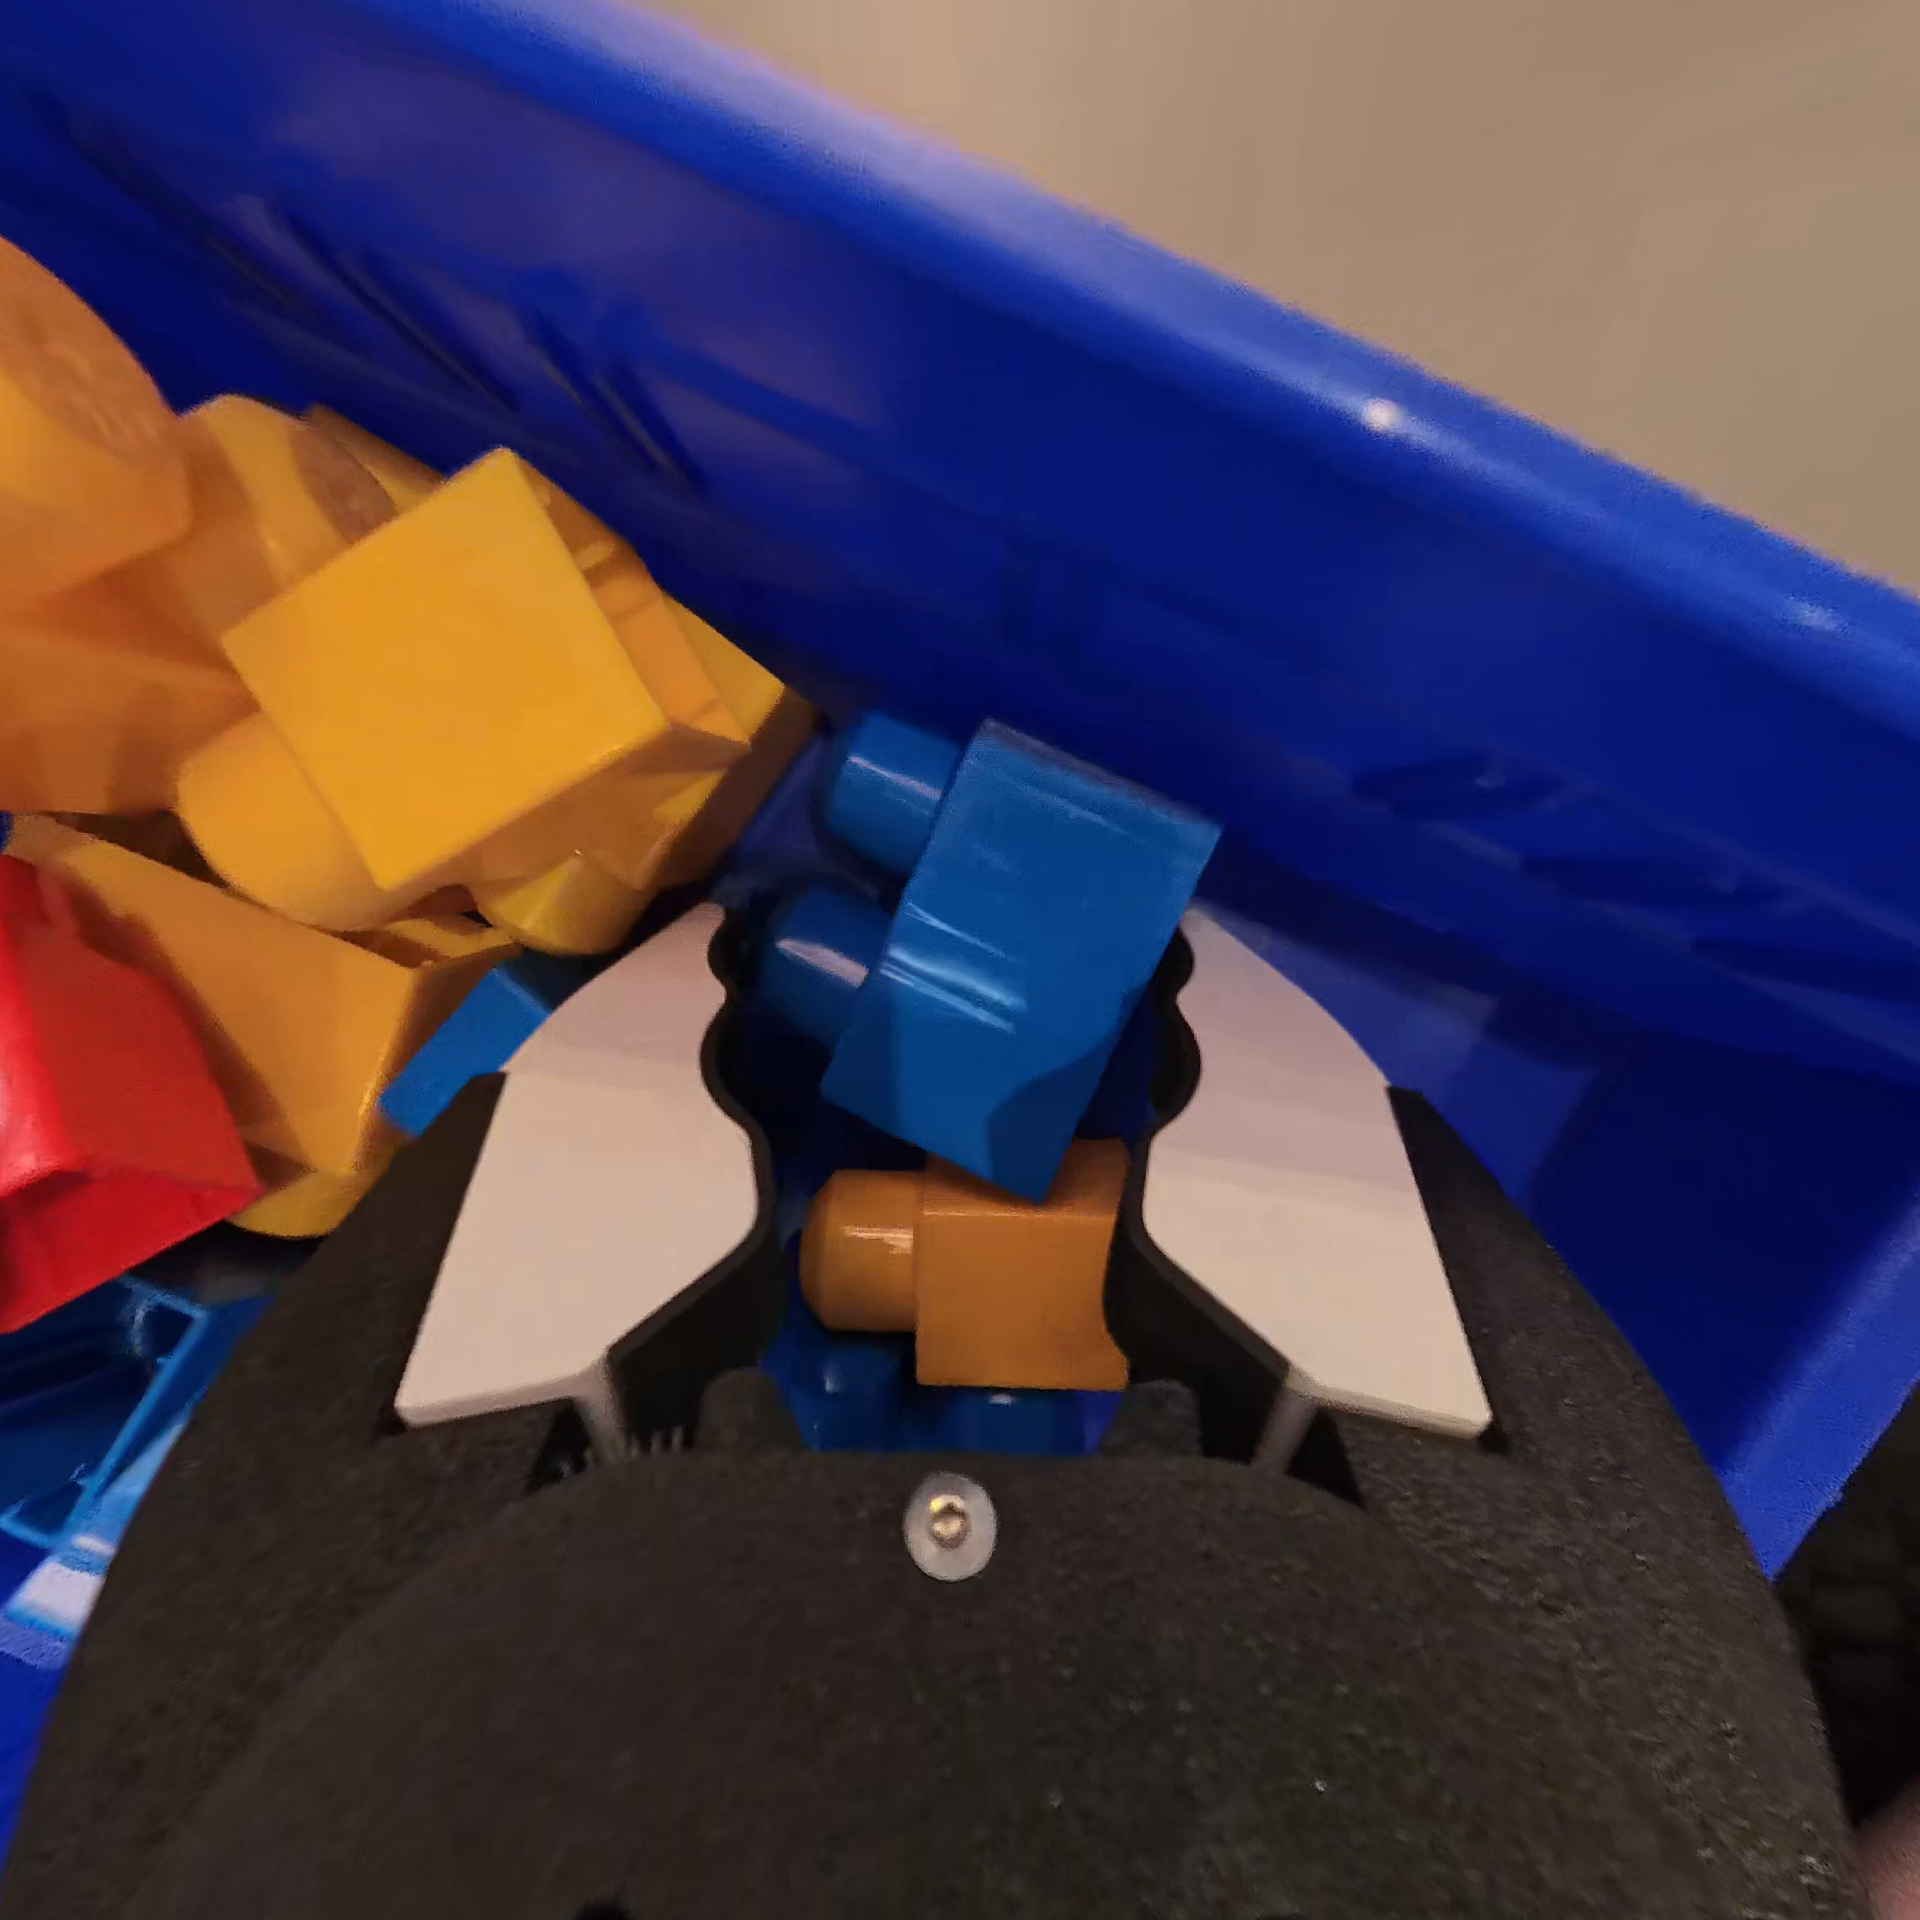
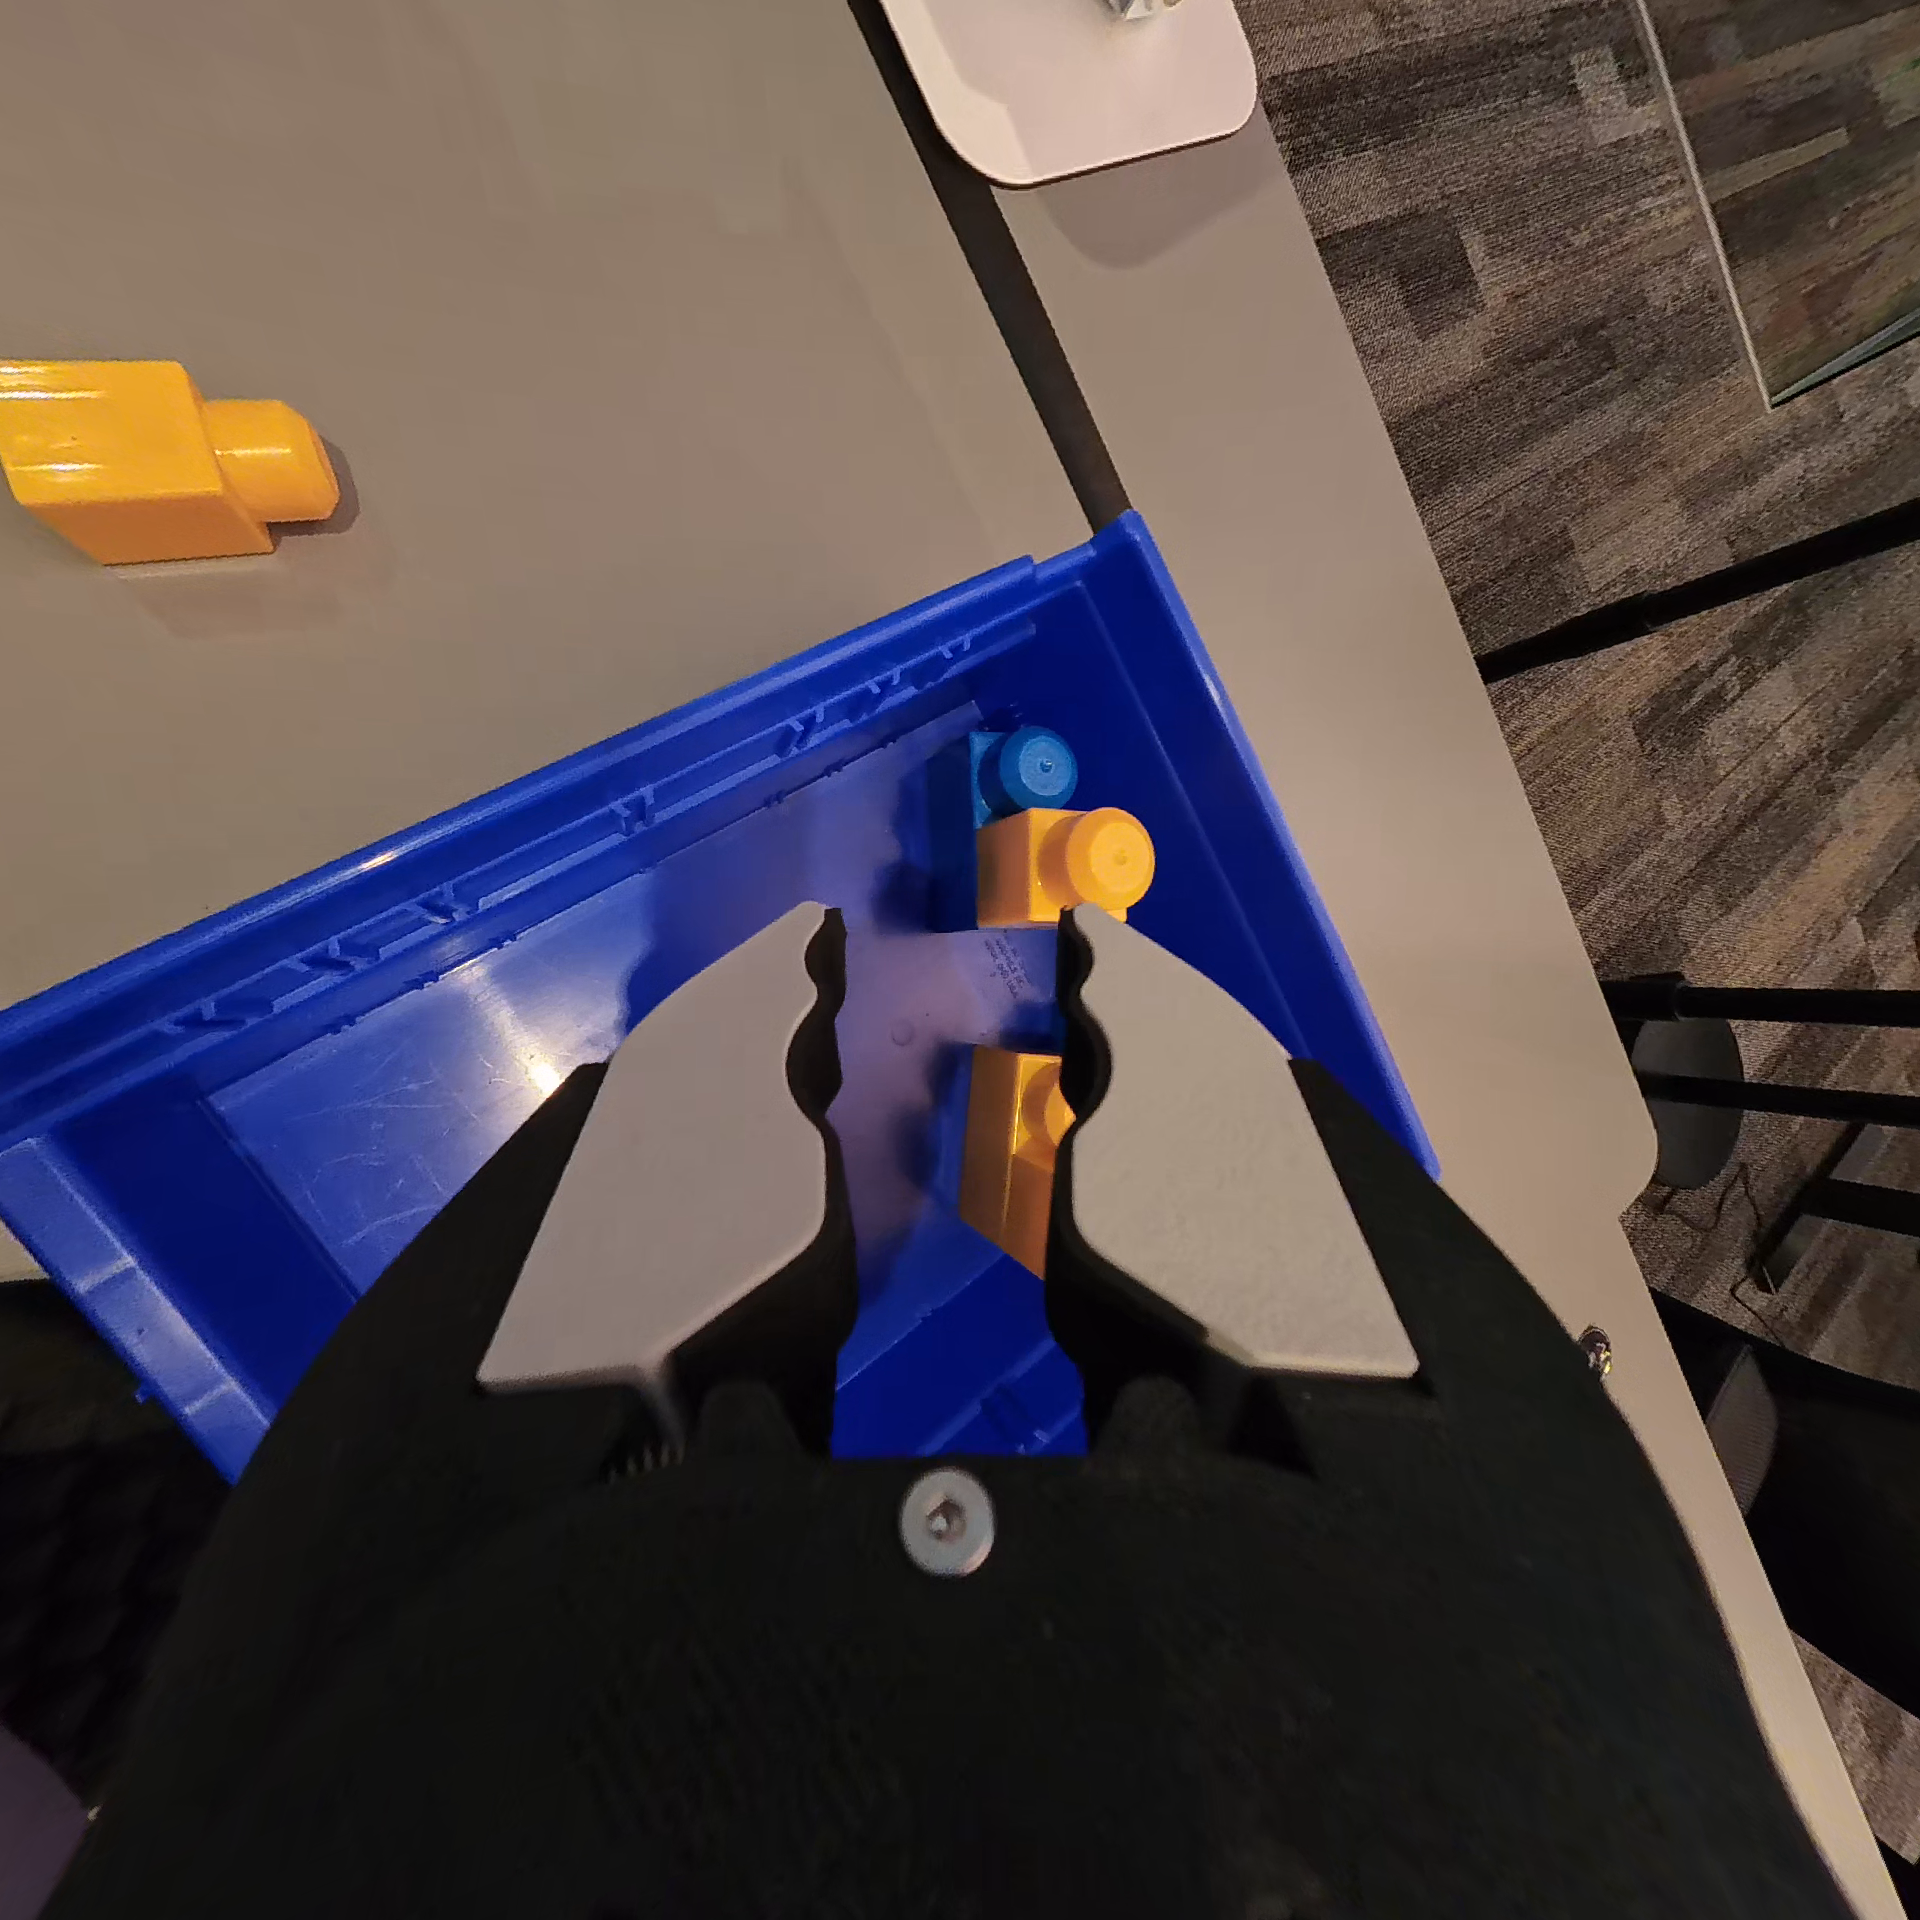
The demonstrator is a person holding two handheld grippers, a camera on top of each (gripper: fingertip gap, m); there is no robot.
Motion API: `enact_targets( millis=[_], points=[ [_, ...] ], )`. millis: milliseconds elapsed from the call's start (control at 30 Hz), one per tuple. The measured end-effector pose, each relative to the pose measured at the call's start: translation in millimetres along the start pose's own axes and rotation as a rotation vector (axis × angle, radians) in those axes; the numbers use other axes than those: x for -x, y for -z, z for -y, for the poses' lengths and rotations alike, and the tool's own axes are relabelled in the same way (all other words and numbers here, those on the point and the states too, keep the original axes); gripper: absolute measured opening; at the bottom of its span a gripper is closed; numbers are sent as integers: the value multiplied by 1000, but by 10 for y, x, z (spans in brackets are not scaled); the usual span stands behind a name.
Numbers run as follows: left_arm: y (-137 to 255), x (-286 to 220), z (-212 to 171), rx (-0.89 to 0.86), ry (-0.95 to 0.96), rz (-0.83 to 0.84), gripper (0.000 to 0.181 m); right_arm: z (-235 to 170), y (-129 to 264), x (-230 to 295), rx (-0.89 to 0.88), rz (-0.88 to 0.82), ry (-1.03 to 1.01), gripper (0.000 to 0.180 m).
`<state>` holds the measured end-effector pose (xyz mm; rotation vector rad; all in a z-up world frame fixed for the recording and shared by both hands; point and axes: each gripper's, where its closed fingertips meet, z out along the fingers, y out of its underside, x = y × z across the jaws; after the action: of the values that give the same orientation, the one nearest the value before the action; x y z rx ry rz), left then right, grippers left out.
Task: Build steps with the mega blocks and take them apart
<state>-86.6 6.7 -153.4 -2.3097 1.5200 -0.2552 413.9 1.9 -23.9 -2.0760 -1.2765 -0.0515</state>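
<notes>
In the left wrist view my left gripper (image 1: 951,920) is inside a blue bin (image 1: 1247,644), its jaws wide apart. A blue two-stud block (image 1: 1008,966) lies tilted between the fingertips, and a small orange block (image 1: 997,1283) lies just behind it between the fingers. I see no firm grip on either. In the right wrist view my right gripper (image 2: 948,920) is open and empty over the floor of a blue bin (image 2: 364,1091). A blue block (image 2: 1023,774) and an orange block (image 2: 1070,862) sit in the bin's far corner. Another orange block (image 2: 1013,1143) is partly behind the right finger.
Several yellow blocks (image 1: 447,675) and a red block (image 1: 94,1101) are piled at the left of the bin. A yellow block (image 2: 156,457) lies on the grey table (image 2: 623,312). A white object (image 2: 1070,83) sits at the far table edge. Carpet and chair legs (image 2: 1714,1039) lie to the right. Across from one pair of fingers to the other is roughly 50 centimeters.
</notes>
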Motion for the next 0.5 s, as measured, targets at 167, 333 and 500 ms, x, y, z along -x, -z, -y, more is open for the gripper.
enact_targets(
  millis=[167, 333, 500],
  points=[
    [-6, 12, -26, 54, -14, 26, 75, -4, -8, 2, 1, 5, -2, 40],
    [328, 49, 120, -48, -11, 85, 74, -33, -37, 23, 19, 18, 0, 40],
    [1078, 43, 367, -219, -42, 276, 74, -25, -43, 24, 19, 19, -2, 40]
  ],
)
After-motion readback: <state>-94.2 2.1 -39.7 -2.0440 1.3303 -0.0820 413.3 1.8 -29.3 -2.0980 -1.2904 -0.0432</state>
